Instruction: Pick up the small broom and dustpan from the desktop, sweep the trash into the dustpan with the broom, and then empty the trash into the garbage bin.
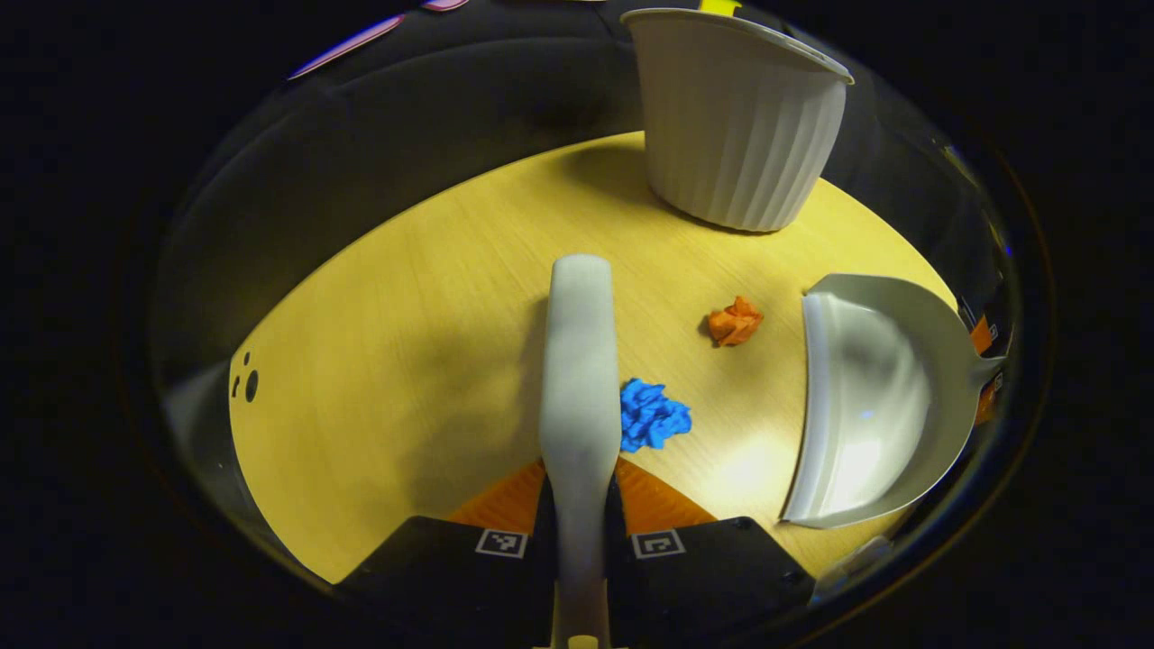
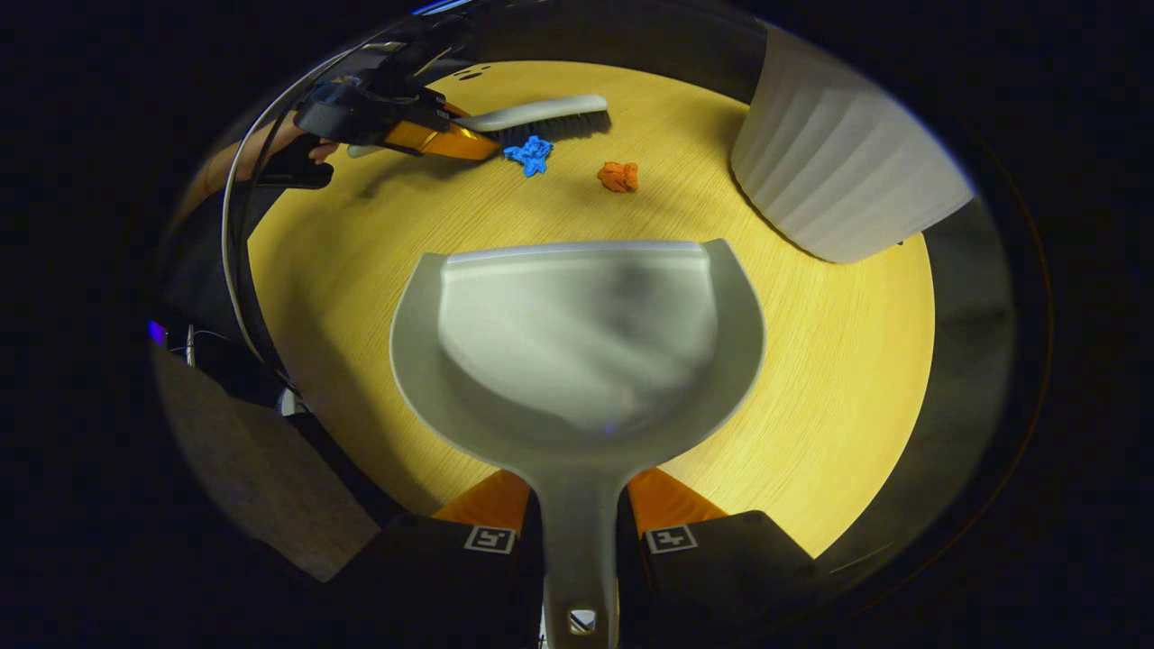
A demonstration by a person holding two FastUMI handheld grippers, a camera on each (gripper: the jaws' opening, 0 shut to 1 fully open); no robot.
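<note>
Left gripper (image 1: 577,505): fingers closed on the handle of the small broom (image 1: 577,379), which points away over the table (image 1: 379,361).
Right gripper (image 2: 577,532): fingers closed on the stem of the dustpan (image 2: 577,333); in the left gripper view the pan sits at the right, its lip facing left toward the scraps.
Dustpan contents: no trash inside.
Blue scrap (image 1: 651,416): touching or just beside the broom's right side.
Orange scrap (image 1: 735,322): farther off, between broom and dustpan.
Garbage bin (image 1: 739,117): upright at the table's far side, right of centre.
Risk, judged: a brisk stroke could flick the light scraps past the pan's lip or off the table; a lip lifted off the wood would let them slide underneath.
</note>
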